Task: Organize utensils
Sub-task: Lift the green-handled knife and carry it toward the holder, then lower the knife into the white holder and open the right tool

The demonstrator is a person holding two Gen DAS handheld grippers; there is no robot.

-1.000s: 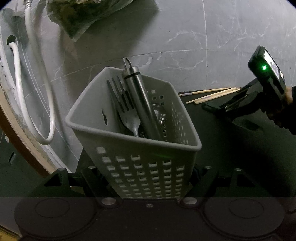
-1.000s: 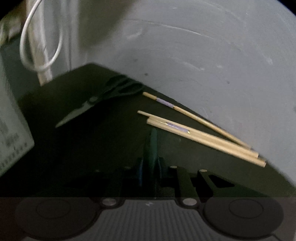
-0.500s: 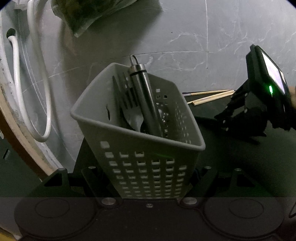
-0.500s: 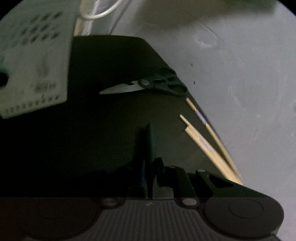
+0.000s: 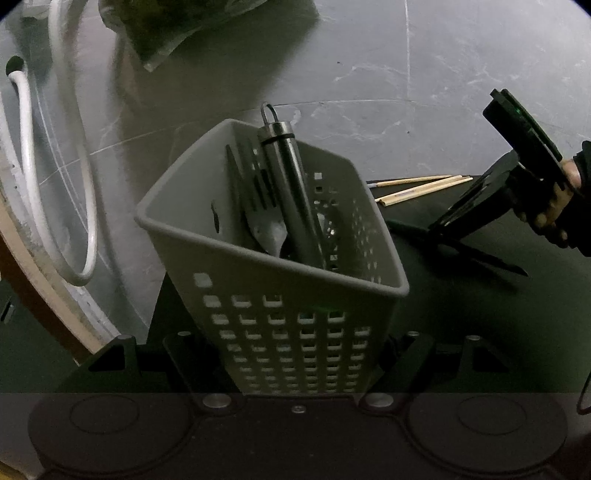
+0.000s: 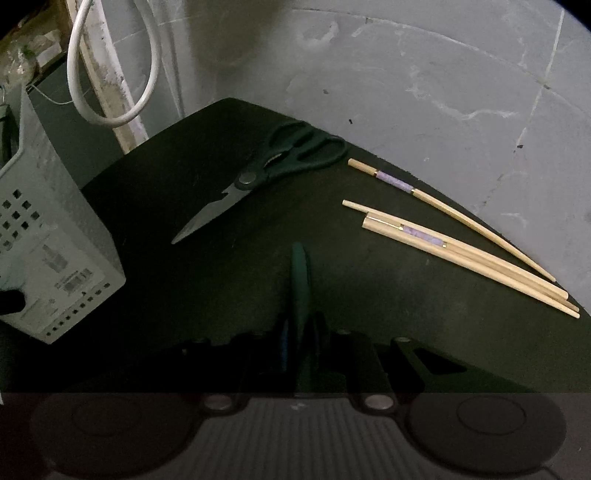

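Caddy (image 5: pixel 288 332) hides left gripper (image 5: pixel 295 373) pads (jaws closing); contents dim.

In the right wrist view, the scissors (image 6: pixel 273 173) are seen at centre on the mat (image 6: pixel 184 266), the chopsticks (image 6: pixel 469 247) to their right, and the basket (image 6: pixel 48 236) at the left edge. A hose (image 6: pixel 110 74) is looped at upper left.

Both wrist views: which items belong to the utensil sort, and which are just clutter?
Job:
- basket
- forks and steel-handled tool in it
- scissors
- chopsticks
- dark green utensil

Lying about:
- white hose
- plastic bag
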